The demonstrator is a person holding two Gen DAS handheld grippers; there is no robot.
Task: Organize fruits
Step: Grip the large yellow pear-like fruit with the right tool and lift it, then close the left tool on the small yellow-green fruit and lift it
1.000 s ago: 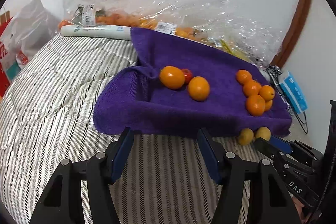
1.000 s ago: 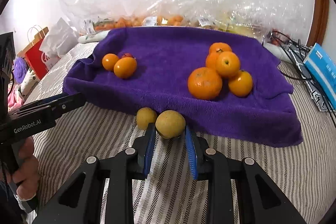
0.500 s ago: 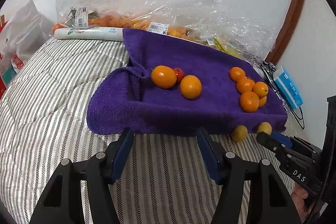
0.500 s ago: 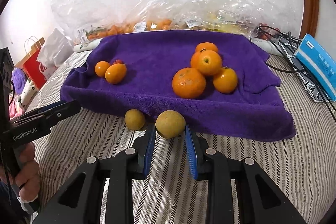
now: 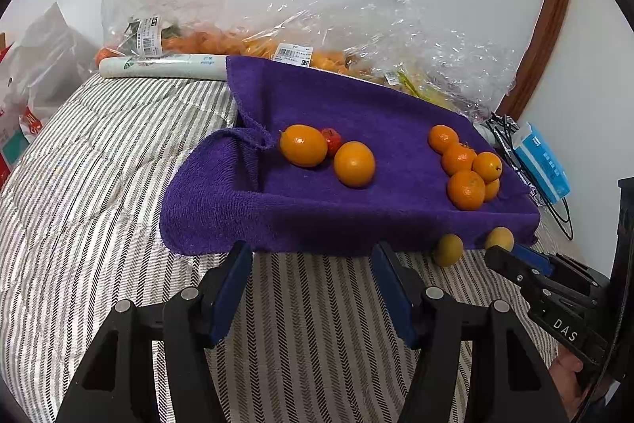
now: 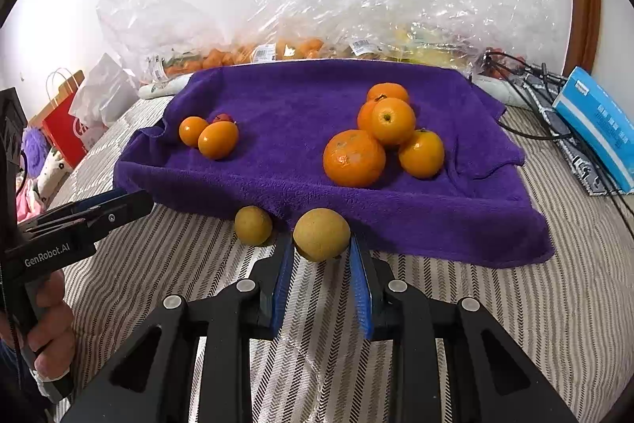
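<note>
Purple terry towel (image 6: 301, 106) covers the striped bed (image 6: 495, 324), and it seems to serve as the sorting mat: like sits with like. A cluster of mandarins (image 6: 380, 137) is heaped at about 2 o'clock on the cloth in the right wrist view, while two smoother oranges (image 6: 210, 135) and a small red fruit (image 5: 332, 139) lie together at 10 o'clock, well apart from the heap. Two yellow-green fruits sit off the towel, at its near edge on the bedding, probably not yet assigned a spot.

One of them, the nearer yellow fruit (image 6: 321, 233), is clenched between the blue pads of the right tongs (image 6: 321, 256), gripped at its lower half so most of it shows above the tips; I judge it is about to go onto the cloth as a third group. Its twin, the second yellow fruit (image 6: 253, 225), rests just beside it at 9 o'clock, touching the towel's edge.

The left tongs (image 5: 313, 268) stand released and carry nothing, jaws spread wide, pointed at the towel's front hem.

Legible writing: "GenRobot.AI" on the left handle, "DAS" on the right handle. Barcode stickers on the plastic bags (image 6: 356, 18) and print on the blue box (image 6: 598, 121) are too small to read.
</note>
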